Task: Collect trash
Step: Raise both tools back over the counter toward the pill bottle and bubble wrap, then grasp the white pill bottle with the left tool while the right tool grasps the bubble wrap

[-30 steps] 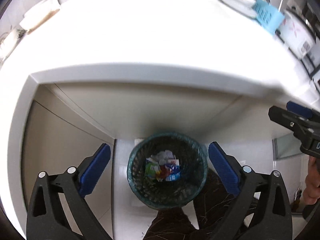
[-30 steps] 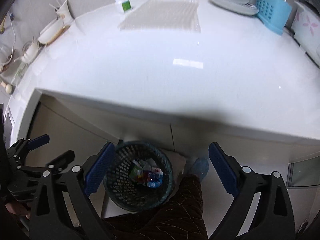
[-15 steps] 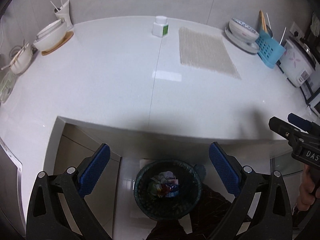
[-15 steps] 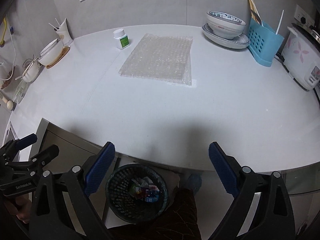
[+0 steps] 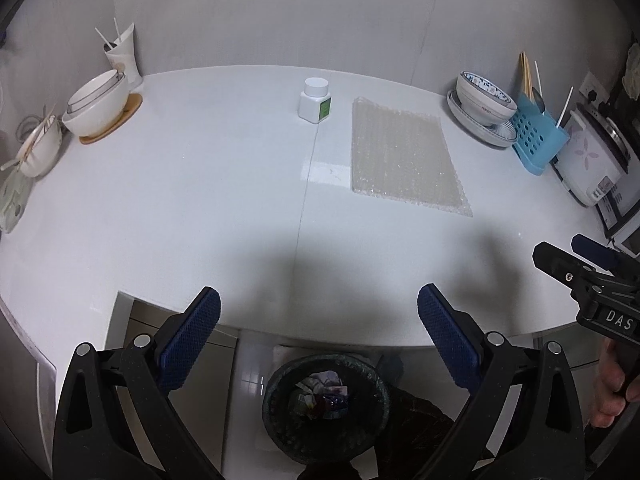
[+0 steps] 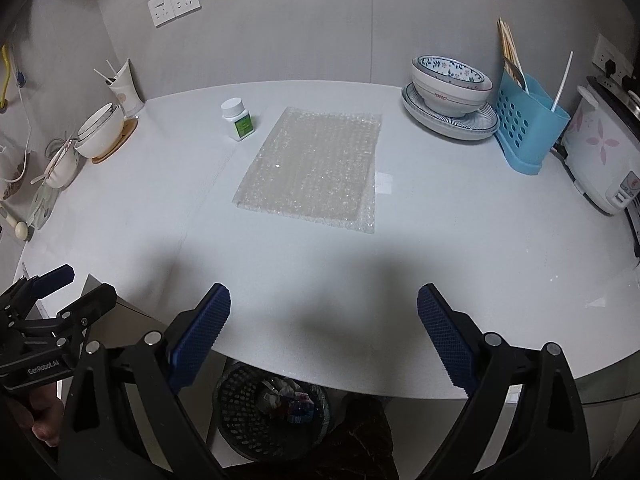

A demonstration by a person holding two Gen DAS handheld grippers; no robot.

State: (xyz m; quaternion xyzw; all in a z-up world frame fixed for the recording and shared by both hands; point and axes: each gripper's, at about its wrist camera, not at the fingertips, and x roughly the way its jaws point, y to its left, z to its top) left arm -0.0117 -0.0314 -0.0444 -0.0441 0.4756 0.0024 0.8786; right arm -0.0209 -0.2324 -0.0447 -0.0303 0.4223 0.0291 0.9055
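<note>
Hunting next trash: bubble wrap sheet (image 6: 310,170) lies flat mid-frame on the counter (image 6: 440,264).
Grippers: left gripper (image 5: 319,306) and right gripper (image 6: 323,305) both wide open, empty.
Bin: wastebasket (image 6: 240,420) bottom centre, under the edge.
Tip: probably pinch a corner, don't press flat.

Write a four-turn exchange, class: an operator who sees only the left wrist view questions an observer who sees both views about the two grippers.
Operator: I see only the tip of the right gripper at my frame's edge. Is it carrying trash?
Observer: No. The right wrist view shows its fingers spread wide, with nothing between them.
Operator: Does the left gripper show from outside?
Observer: Yes. It sits at the lower left of the right wrist view, seen from the side, fingers apart and empty.
</note>
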